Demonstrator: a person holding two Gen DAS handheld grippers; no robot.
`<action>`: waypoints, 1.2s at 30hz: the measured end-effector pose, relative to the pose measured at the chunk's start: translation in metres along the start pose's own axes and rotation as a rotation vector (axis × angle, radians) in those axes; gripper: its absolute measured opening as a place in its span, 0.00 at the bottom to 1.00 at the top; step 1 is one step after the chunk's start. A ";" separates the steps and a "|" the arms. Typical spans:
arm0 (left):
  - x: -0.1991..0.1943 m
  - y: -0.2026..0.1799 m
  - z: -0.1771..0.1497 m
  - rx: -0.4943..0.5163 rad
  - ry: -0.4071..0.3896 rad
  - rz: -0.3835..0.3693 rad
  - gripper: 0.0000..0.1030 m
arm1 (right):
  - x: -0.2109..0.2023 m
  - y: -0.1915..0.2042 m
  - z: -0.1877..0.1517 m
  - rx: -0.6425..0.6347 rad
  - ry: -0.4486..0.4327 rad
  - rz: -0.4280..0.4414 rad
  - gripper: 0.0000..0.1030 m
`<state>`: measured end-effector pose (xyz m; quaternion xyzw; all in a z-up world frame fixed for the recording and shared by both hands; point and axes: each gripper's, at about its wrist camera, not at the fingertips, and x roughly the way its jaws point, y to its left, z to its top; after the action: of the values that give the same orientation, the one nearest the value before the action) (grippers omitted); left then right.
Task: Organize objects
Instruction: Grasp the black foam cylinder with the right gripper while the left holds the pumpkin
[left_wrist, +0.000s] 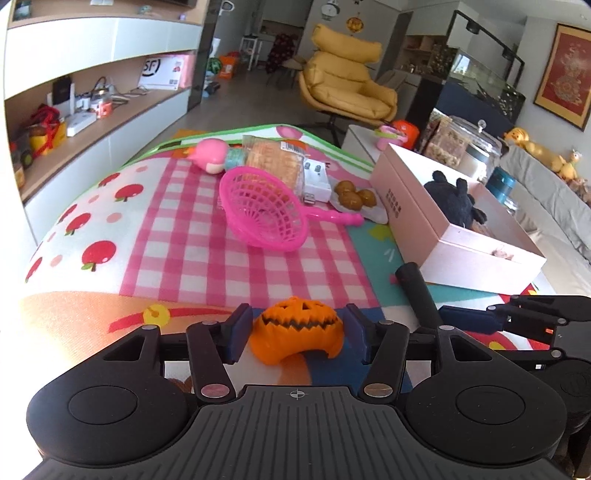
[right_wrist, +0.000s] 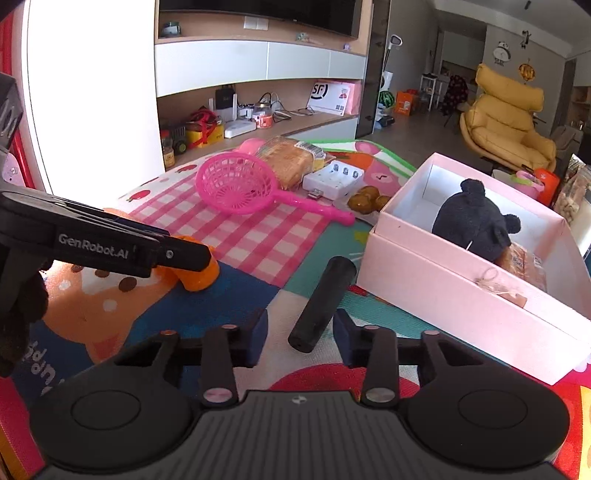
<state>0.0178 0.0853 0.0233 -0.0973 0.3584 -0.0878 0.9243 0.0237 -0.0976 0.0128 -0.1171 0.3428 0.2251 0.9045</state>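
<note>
Left gripper (left_wrist: 297, 334): jaws wide, straddling orange pumpkin (left_wrist: 296, 328) on play mat (left_wrist: 207, 236); small gaps at both pads, no contact. Pumpkin face points away from camera's base, up toward mat centre.

Right gripper (right_wrist: 300, 334): jaws wide around near end of black cylinder (right_wrist: 322, 304), not touching. Cylinder lies flat, long axis running away from gripper toward pink box (right_wrist: 461, 295).

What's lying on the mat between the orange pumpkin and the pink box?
A black cylinder lies between the pumpkin and the pink box, on the mat; both views show it.
</note>
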 end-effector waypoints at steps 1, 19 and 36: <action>0.000 -0.002 -0.001 0.011 -0.005 0.005 0.57 | -0.001 -0.001 -0.001 -0.011 0.009 -0.015 0.28; 0.000 -0.004 -0.008 0.001 -0.043 -0.006 0.58 | -0.005 -0.009 -0.003 0.071 0.015 -0.236 0.59; -0.001 0.001 -0.019 -0.029 -0.088 -0.034 0.60 | 0.015 -0.028 0.013 0.408 0.037 -0.184 0.82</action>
<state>0.0046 0.0845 0.0102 -0.1207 0.3169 -0.0936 0.9361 0.0542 -0.1122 0.0137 0.0333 0.3856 0.0656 0.9197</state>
